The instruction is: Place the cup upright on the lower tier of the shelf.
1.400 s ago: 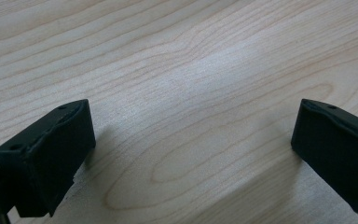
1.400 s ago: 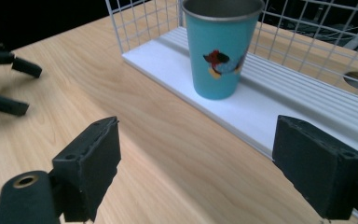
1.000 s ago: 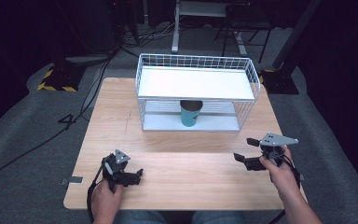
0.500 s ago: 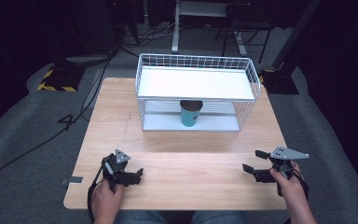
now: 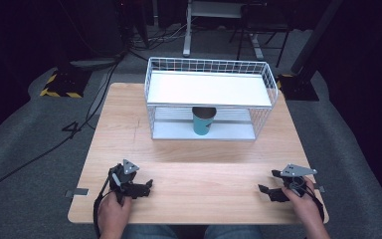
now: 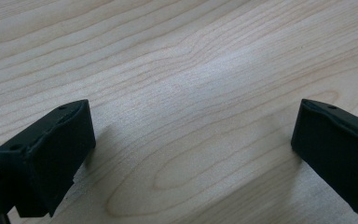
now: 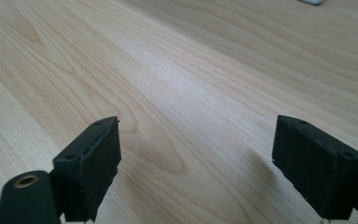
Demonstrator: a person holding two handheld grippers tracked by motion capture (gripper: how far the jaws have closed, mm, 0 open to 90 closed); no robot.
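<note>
On the pale wooden table (image 5: pixel 129 129), my left gripper (image 5: pixel 146 185) rested with jaws apart and empty. One teal cylindrical cup (image 5: pixel 202 121) stood on the lower level of the single white wire shelf rack (image 5: pixel 209 88), apparently already placed. My right gripper (image 5: pixel 271 184), jaws apart and empty, hovered low; little seemed left.

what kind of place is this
Probably a lab or studio set up for recording, not a home. A bare wooden table stands on grey carpet in a dark room, cables trail across the floor, and the only props are a wire rack and a cup.
</note>
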